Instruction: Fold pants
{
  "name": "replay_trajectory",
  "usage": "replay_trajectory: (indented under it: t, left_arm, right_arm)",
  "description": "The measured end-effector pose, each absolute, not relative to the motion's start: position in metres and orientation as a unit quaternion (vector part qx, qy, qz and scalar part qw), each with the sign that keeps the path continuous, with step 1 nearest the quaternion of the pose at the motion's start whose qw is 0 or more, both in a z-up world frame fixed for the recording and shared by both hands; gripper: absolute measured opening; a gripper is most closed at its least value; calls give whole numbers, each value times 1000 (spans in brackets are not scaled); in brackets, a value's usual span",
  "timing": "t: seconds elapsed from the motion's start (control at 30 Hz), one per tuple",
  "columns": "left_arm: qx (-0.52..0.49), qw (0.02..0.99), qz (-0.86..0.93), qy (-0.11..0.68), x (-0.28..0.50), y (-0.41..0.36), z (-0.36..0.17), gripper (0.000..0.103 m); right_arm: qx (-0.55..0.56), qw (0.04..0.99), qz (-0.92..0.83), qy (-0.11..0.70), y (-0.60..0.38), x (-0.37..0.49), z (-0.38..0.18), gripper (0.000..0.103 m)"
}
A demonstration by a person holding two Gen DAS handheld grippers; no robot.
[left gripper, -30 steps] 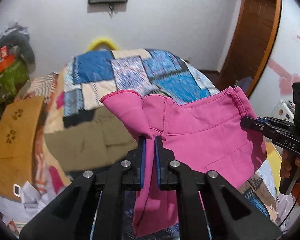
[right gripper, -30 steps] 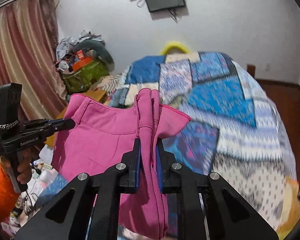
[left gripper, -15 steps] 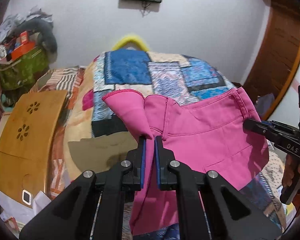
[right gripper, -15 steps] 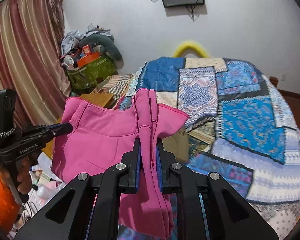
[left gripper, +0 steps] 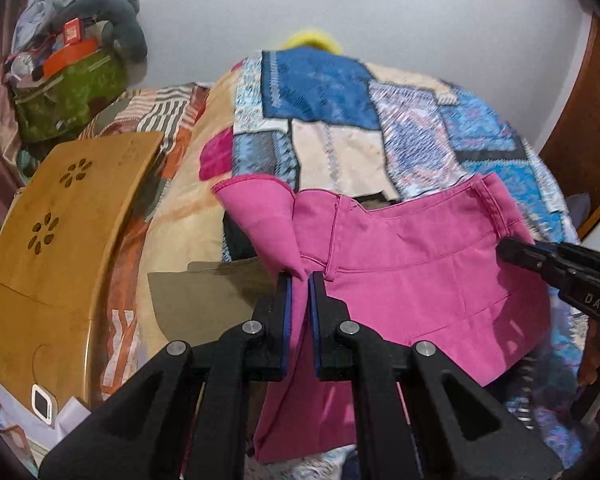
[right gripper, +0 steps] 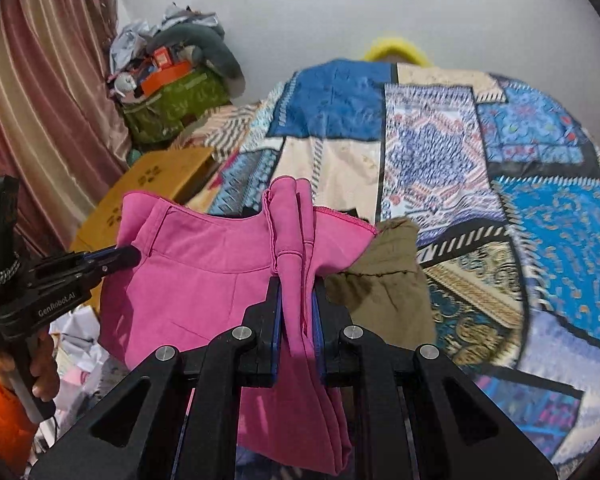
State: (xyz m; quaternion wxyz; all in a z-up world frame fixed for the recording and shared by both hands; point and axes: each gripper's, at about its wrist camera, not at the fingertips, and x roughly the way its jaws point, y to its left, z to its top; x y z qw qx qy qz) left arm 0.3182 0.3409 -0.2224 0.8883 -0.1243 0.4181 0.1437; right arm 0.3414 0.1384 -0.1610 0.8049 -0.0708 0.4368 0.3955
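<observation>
Patchwork bedspread [left gripper: 380, 120] across upper frame, olive garment [right gripper: 384, 280] lying on it. Pink pants [left gripper: 412, 276] held mid-frame above bed. Left gripper [left gripper: 299, 280] pinching waistband fabric; right gripper [right gripper: 296, 284] clamped on opposite waistband corner.

Two bits of lettering can be read, both on the black handheld tools. The right gripper [left gripper: 508, 249], seen from the left wrist camera, carries white letters "DAS" on its body. The left gripper [right gripper: 130, 257], seen from the right wrist camera, has "GenRobot.AI" printed in white along its side.
</observation>
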Motion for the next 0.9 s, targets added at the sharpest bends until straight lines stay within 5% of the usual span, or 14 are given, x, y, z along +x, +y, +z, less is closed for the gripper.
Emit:
replay_trajectory:
  t: [0.3, 0.4, 0.6, 0.77, 0.9]
  left_arm:
    - [-138, 853, 170, 474, 332, 365, -272, 4]
    - [-140, 851, 171, 476, 325, 365, -273, 4]
    - [-107, 862, 171, 466, 308, 346, -239, 17]
    - [-85, 892, 154, 416, 276, 318, -179, 43]
    - [-71, 917, 140, 367, 242, 289, -126, 53]
  right_arm:
    - [-76, 793, 350, 493, 135, 364, -199, 21]
    - [-111, 798, 330, 491, 131, 360, -196, 33]
    - [-127, 812, 334, 461, 114, 342, -165, 36]
    - [-106, 835, 354, 407, 101, 311, -116, 36]
    - [-67, 852, 379, 355, 85, 272, -66, 36]
